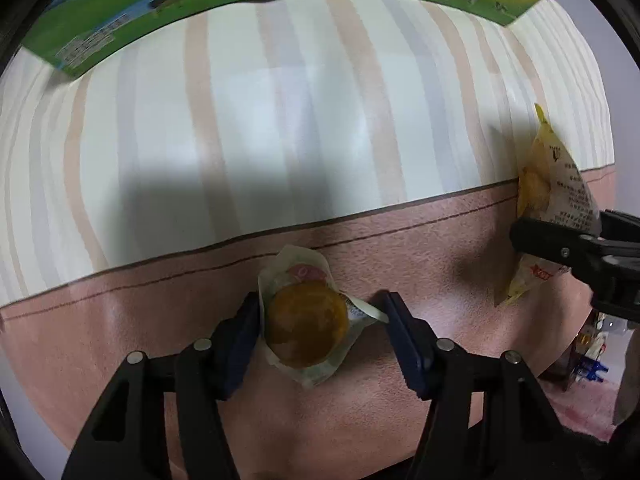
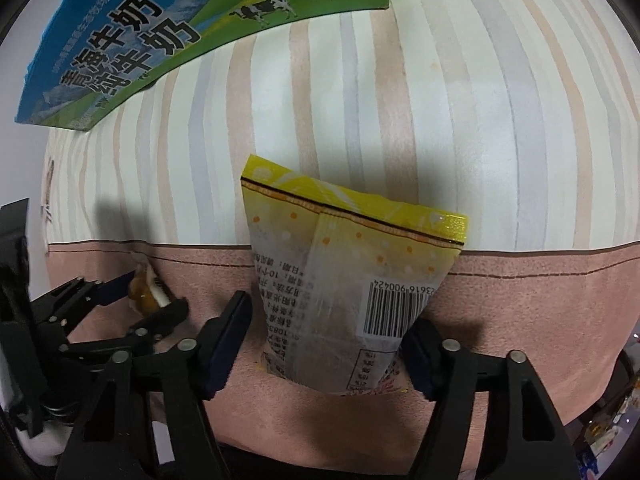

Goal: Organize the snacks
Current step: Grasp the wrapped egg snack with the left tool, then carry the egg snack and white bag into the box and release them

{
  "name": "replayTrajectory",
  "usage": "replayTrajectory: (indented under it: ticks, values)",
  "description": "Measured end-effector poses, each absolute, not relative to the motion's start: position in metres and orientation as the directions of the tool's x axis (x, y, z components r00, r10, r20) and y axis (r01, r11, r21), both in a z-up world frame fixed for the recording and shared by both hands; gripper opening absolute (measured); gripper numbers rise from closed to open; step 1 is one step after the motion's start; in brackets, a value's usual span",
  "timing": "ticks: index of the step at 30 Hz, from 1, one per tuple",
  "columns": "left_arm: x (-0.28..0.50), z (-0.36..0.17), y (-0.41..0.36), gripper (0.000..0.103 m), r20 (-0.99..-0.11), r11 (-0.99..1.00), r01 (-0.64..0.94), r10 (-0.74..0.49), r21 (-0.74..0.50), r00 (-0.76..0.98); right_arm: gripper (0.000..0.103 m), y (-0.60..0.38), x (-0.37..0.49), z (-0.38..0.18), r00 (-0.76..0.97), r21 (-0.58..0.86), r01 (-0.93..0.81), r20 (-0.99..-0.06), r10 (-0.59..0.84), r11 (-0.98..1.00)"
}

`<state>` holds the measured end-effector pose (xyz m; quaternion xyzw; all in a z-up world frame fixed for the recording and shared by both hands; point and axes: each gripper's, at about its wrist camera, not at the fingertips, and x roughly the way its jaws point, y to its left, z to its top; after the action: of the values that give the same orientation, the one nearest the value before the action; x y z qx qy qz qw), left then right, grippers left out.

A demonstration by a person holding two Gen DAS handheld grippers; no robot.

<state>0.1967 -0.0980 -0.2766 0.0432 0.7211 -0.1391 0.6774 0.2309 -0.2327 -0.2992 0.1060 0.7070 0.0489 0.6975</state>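
left gripper (image 1: 320, 336) straddled the small round pastry (image 1: 306, 326) on the pink band at the near edge of the table (image 1: 280, 120); left pad touched the wrapper, right pad only met its loose flap, so no firm grip yet. right gripper (image 2: 324, 348) sat closed on the yellow snack bag (image 2: 344, 280) at its near end. both looked light, soft and crinkly: best pinched across the body, gently, with the milk carton (image 2: 120, 40) lying far left.
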Motion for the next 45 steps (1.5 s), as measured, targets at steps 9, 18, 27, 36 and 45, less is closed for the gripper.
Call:
replayTrajectory:
  ticks: [9, 18, 27, 36, 45]
  values:
    - [0.222, -0.242, -0.069, 0.059, -0.976, 0.964, 0.154, -0.205, -0.215, -0.074, 0.048, -0.241, 0.22, -0.286, 0.037, 0.263, 0.098, -0.965, 0.261, 0.96]
    - [0.254, -0.167, -0.053, 0.059, -0.949, 0.943, 0.12, -0.314, -0.309, 0.02, 0.047, -0.247, 0.225, -0.24, 0.105, 0.367, 0.083, -0.928, 0.358, 0.926]
    - [0.315, -0.058, -0.053, 0.059, -0.879, 0.898, 0.152, -0.437, -0.413, 0.191, 0.047, -0.255, 0.276, -0.113, 0.286, 0.446, -0.029, -0.854, 0.435, 0.894]
    - [0.414, -0.054, -0.029, 0.059, -0.93, 0.958, 0.093, -0.287, -0.272, 0.228, 0.047, -0.264, 0.373, -0.07, 0.33, 0.33, -0.047, -0.886, 0.326, 0.943]
    - [0.455, -0.137, -0.005, 0.059, -0.993, 0.995, 0.044, -0.089, -0.086, 0.072, 0.047, -0.255, 0.431, -0.13, 0.184, 0.267, -0.002, -0.947, 0.263, 0.964]
